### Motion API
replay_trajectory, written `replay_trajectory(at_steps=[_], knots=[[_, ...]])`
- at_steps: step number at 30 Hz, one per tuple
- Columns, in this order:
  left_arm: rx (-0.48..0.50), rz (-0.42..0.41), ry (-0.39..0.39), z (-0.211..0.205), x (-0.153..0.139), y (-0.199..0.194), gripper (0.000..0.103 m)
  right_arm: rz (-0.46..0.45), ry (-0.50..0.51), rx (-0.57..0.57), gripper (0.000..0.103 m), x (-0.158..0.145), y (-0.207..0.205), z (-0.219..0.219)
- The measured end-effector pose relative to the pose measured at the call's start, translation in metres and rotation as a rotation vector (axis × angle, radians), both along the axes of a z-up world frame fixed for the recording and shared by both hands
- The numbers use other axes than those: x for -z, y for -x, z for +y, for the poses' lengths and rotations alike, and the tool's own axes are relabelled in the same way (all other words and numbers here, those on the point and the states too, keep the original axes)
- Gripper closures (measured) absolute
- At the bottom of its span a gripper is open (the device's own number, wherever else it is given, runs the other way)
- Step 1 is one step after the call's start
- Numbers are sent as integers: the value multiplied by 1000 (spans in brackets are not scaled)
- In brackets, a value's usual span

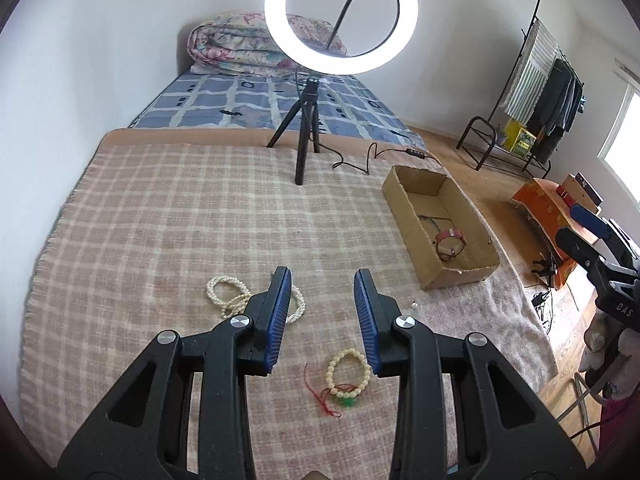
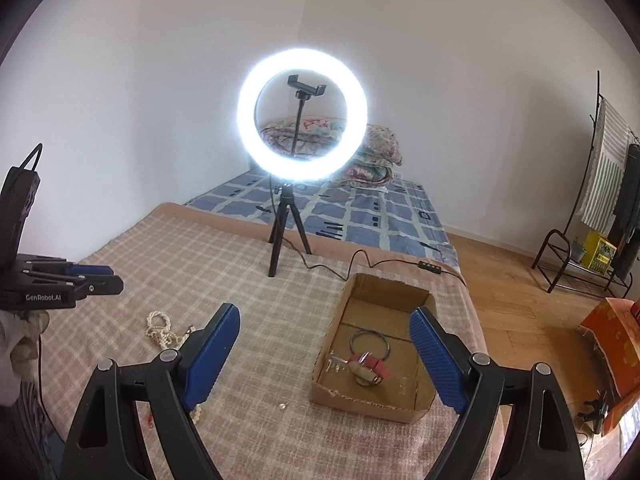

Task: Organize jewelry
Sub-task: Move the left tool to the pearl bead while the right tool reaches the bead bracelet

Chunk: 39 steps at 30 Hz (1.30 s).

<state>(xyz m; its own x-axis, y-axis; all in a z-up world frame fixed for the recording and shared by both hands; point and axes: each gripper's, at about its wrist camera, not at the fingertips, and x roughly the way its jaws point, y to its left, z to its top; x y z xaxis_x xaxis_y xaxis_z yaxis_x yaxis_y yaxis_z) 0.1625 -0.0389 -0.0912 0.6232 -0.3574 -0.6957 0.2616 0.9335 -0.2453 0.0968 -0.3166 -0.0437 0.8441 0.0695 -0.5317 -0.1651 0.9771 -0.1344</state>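
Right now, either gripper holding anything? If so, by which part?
Nothing held. The left gripper has bare fingers above the beaded bracelet. The right gripper is wide open, empty, in front of the cardboard box.

Ring light glares brightly; fisheye edges curve, dark corners.

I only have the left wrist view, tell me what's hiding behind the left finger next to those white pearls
Observer: In the right wrist view, the pearl strands end in a small metal clasp lying on the checked blanket.
Operator: What else is in the box besides the red watch?
Observer: The cardboard box also holds a thin dark ring behind the red watch.
Operator: Is the right gripper carrying anything?
Observer: No, the right gripper is open and empty.
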Motion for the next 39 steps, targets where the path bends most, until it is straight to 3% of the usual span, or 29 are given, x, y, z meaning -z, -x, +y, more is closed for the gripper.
replay_trajectory(at_steps=[11, 17, 28, 30, 39], knots=[[-83, 95, 4, 61, 37, 29, 71, 221, -48, -106, 28, 75, 0, 34], [-123, 188, 9, 84, 74, 47, 71, 329, -72, -158, 38, 114, -12, 52], [-76, 276, -44, 72, 127, 65, 71, 441, -64, -193, 51, 157, -24, 74], [-73, 280, -62, 71, 133, 65, 78, 455, -64, -198, 55, 162, -24, 75], [-49, 296, -111, 67, 149, 53, 78, 503, -60, -225, 61, 181, -33, 83]])
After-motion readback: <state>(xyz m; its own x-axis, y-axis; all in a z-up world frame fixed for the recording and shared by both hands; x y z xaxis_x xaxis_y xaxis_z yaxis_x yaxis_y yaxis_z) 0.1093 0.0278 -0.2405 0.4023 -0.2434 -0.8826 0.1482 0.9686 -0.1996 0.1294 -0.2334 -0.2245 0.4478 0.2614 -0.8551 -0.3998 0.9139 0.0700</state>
